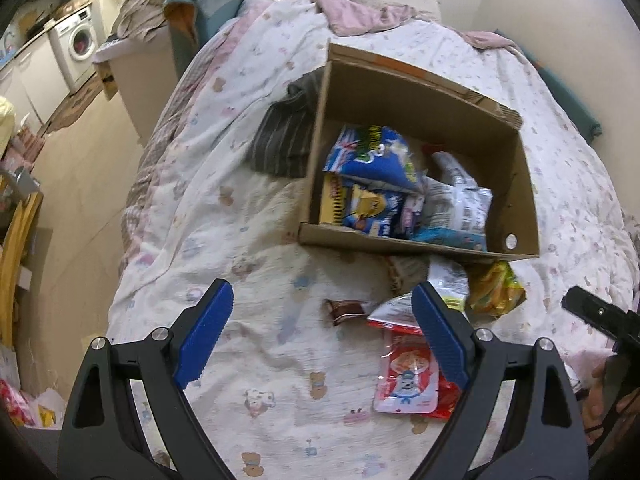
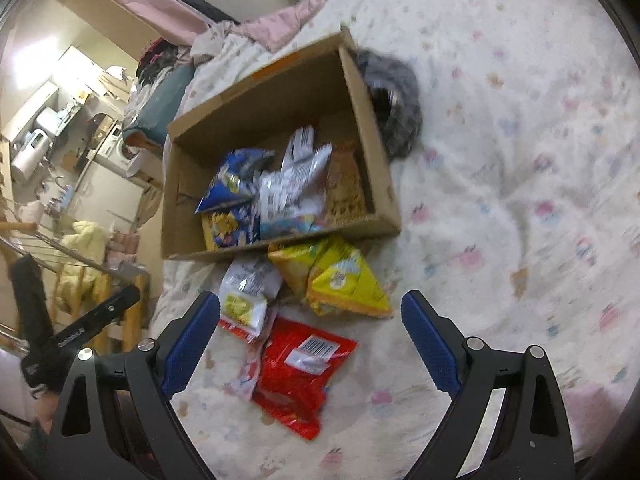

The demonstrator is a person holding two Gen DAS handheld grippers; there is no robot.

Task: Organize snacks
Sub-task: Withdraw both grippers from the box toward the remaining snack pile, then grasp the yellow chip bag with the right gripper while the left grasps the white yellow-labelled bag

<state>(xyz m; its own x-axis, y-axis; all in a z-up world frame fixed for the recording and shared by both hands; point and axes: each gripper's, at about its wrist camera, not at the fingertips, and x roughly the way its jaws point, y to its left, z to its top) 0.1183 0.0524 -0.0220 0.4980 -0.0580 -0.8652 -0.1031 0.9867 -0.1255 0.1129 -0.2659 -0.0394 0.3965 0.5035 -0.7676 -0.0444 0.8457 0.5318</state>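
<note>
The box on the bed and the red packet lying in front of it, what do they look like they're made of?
The box looks like plain brown corrugated cardboard: matte, with creased flaps and a punched hole in one wall. The red packet seems to be thin glossy plastic film, wrinkled and catching light, with a white barcode label; foil lining cannot be ruled out.

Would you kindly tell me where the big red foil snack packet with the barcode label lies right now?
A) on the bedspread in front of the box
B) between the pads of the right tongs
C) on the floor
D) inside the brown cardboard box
A: the red foil snack packet lies flat on the printed bedspread, outside the brown cardboard box, with both tongs open and empty.
</note>
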